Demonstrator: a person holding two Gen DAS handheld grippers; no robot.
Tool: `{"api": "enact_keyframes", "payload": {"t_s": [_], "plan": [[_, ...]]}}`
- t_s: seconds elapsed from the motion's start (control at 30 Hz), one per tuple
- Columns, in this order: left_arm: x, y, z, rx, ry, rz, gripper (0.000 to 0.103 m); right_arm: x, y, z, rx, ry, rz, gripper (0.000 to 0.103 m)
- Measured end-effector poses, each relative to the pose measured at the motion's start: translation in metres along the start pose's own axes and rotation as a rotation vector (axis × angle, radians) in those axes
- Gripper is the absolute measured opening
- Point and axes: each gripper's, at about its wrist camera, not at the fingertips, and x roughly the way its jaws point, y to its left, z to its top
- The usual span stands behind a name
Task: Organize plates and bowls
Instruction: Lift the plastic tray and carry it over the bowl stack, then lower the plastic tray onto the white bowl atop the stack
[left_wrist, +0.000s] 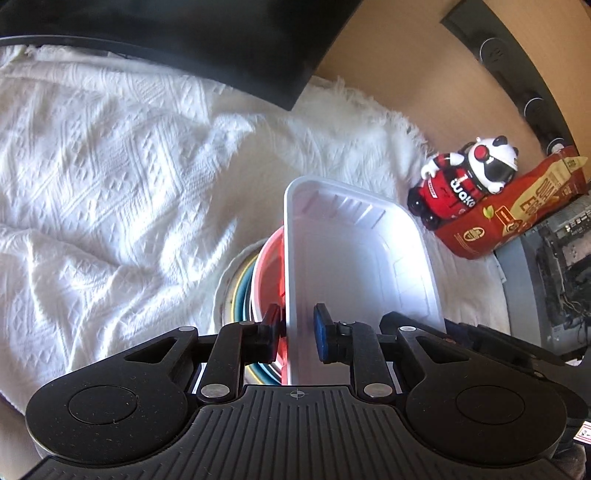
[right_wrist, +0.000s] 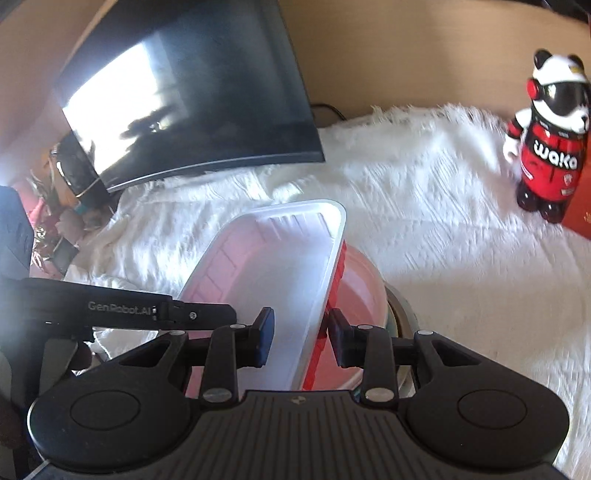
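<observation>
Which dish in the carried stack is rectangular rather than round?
The white tray, uppermost in the stack. The red bowl and the dishes beneath it have round rims.

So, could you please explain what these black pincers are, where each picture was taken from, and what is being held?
These are two hand-held grippers, one in each of a person's hands, with no robot arm behind them. Each carries a wide-angle camera looking forward along its two fingers, so one picture comes from the left gripper and one from the right gripper. Both straddle a rim of the same white tray, which is tilted. The right one pinches the tray's rim together with a red piece under it; whether the left one's pads actually press is unclear. Under the tray sits a stack of bowls and plates. Everything rests on a white cloth. Beside it are a dark monitor, a panda figure and a red packet.
</observation>
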Motion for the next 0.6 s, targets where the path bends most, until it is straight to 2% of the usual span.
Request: {"api": "enact_keyframes", "payload": {"t_s": [0.2,0.37,0.6], "plan": [[-0.006,-0.004,0.012,0.014,-0.027,-0.009,0.021,0.002,0.002,-0.001,-0.003,-0.005,-0.003,0.033],[-0.015,-0.010,0.023,0.012,-0.033,-0.048,0.022,-0.001,-0.003,0.007,0.019,-0.020,-0.004,0.033],[-0.019,-0.016,0.023,0.022,-0.041,-0.062,0.021,-0.014,-0.009,0.014,0.031,-0.062,0.013,0.033]]}}
